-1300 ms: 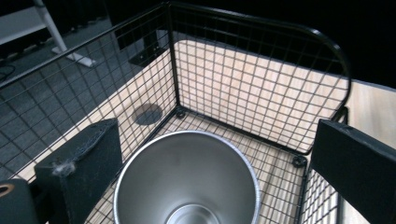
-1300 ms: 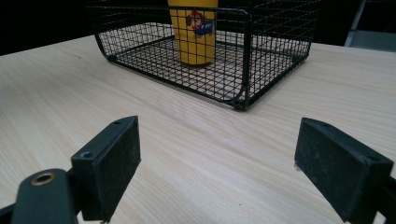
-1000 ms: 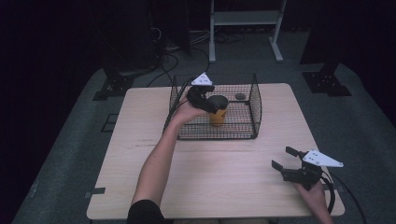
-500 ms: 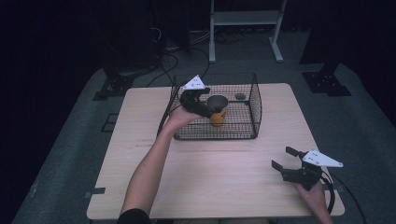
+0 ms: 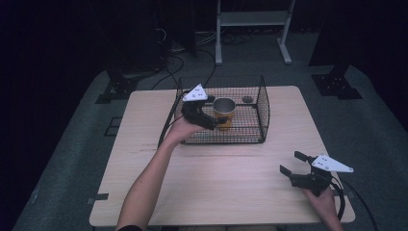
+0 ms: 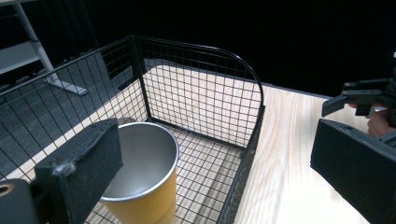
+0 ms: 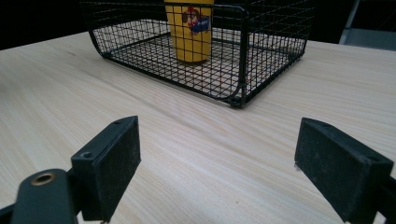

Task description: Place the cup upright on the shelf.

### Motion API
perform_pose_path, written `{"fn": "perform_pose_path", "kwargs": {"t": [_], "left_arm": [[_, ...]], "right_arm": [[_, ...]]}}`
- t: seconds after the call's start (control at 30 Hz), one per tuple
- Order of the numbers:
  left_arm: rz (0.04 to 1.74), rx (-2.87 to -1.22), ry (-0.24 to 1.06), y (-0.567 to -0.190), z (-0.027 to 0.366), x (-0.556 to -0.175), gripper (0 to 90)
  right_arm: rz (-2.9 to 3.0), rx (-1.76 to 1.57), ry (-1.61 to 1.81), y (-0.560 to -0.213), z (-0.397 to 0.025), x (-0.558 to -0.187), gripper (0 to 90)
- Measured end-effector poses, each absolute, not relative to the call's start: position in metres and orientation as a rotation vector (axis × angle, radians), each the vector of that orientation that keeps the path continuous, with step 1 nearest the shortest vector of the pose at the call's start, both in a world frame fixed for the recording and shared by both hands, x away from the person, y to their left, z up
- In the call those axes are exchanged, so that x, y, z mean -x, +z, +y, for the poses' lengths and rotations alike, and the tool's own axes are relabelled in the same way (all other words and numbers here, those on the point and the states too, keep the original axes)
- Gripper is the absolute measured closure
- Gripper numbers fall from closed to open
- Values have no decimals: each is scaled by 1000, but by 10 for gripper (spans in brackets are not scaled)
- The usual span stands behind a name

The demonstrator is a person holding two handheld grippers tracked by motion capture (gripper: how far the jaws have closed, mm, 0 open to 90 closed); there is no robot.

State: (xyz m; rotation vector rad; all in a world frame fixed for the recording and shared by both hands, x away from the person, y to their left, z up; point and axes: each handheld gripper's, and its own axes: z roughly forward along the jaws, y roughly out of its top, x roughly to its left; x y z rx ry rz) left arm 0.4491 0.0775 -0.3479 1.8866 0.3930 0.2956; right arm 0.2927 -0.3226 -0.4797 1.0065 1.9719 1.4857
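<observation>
A yellow metal cup (image 5: 224,111) with a printed picture stands upright in a black wire basket (image 5: 264,113) at the far middle of the table. My left gripper (image 5: 216,121) reaches over the basket's left side, open, its tips just left of the cup. In the left gripper view the cup (image 6: 140,172) sits beside the left jaw and nothing lies between the wide jaws of the left gripper (image 6: 219,186). My right gripper (image 5: 291,162) hovers open near the table's front right corner. The right gripper (image 7: 219,163) faces the basket (image 7: 243,56) and cup (image 7: 191,28) from a distance.
A small dark round object (image 5: 247,99) lies at the basket's far right. The wooden table (image 5: 216,192) is bare between the basket and the front edge. My right gripper (image 6: 359,95) shows far off in the left gripper view. A white stand (image 5: 250,29) is on the floor behind.
My left gripper has drawn back to the left and toward the person, away from the cup, which stays upright in the basket. The right gripper has not moved.
</observation>
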Motion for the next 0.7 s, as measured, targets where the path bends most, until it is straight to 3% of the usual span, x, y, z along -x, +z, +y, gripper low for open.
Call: {"fn": "perform_pose_path", "kwargs": {"t": [0.7], "left_arm": [[405,-1857,300,-362,94,-421,16]], "right_arm": [[1973,-1007,1473,-480,-322,-292,133]]}}
